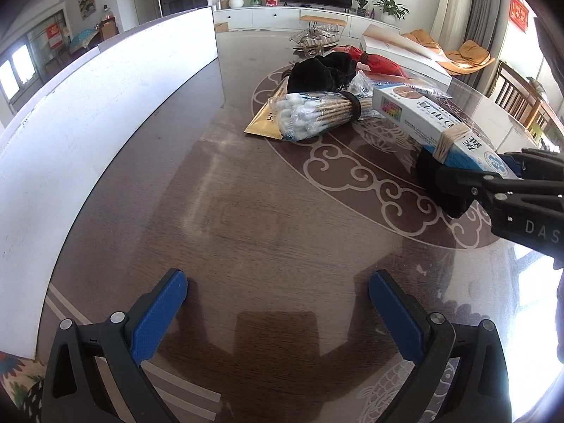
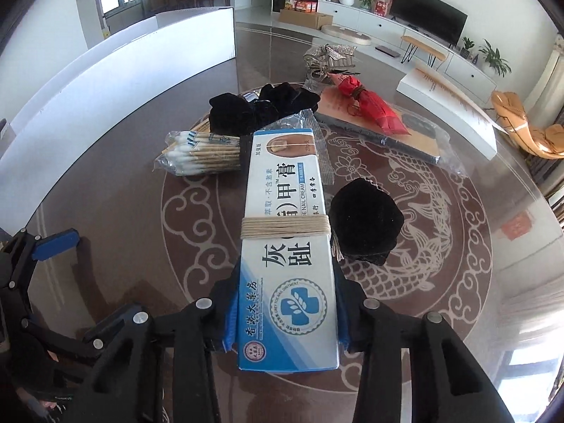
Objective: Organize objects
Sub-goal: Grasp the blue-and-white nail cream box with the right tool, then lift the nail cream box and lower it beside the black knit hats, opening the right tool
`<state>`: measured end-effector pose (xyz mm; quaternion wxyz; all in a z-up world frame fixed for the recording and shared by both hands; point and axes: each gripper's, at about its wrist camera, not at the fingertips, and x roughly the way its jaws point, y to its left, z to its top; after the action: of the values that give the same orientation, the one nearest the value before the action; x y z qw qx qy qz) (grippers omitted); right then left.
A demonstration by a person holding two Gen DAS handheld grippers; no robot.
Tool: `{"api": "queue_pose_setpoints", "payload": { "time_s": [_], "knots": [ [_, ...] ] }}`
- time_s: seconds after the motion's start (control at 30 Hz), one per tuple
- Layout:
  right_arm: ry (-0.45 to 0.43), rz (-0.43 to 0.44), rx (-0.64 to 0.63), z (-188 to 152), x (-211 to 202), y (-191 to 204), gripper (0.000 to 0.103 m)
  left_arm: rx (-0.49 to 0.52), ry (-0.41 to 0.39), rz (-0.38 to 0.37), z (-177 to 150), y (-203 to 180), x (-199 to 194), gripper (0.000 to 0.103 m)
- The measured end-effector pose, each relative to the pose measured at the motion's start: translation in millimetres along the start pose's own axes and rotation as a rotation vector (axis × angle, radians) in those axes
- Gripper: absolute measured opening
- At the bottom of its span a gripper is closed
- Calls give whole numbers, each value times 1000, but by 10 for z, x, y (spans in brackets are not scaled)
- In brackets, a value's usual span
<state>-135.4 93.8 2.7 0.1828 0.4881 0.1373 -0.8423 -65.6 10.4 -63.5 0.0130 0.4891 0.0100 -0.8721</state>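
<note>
My right gripper (image 2: 285, 320) is shut on a long white and blue nail cream box (image 2: 287, 246) wrapped with beige string, held above the table; it also shows in the left wrist view (image 1: 433, 120). A black velvet pouch (image 2: 366, 222) hangs beside the box. My left gripper (image 1: 278, 303) is open and empty, low over the bare table. A bundle of cotton swabs (image 1: 313, 112) lies ahead, also in the right wrist view (image 2: 201, 155), with a pile of black cloth (image 2: 261, 105) behind it.
A long white box (image 1: 105, 112) stands along the table's left side. A red packet (image 2: 370, 105), a flat brown box in plastic (image 2: 405, 130), a gold sachet (image 1: 264, 123) and a silver bow (image 2: 328, 56) lie further back. Another white box (image 2: 447, 105) sits far right.
</note>
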Motion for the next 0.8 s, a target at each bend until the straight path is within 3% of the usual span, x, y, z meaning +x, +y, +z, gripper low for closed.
{"api": "queue_pose_setpoints", "payload": {
  "time_s": [0.13,0.4,0.67,0.8],
  "knots": [
    [-14,19,56,-353,-207,-62,42,0,0,0,-7,0,-2,103],
    [-51,-85,168,-1126,-586,-289,42,1,0,1,7,-2,8,103],
    [-99,-140,265,-1373,-645,-434,44,1,-1,1,-4,-4,6,103],
    [-122,-120,281,-1359,-598,-399,66,1,-1,1,1,-4,11,103]
  ]
}}
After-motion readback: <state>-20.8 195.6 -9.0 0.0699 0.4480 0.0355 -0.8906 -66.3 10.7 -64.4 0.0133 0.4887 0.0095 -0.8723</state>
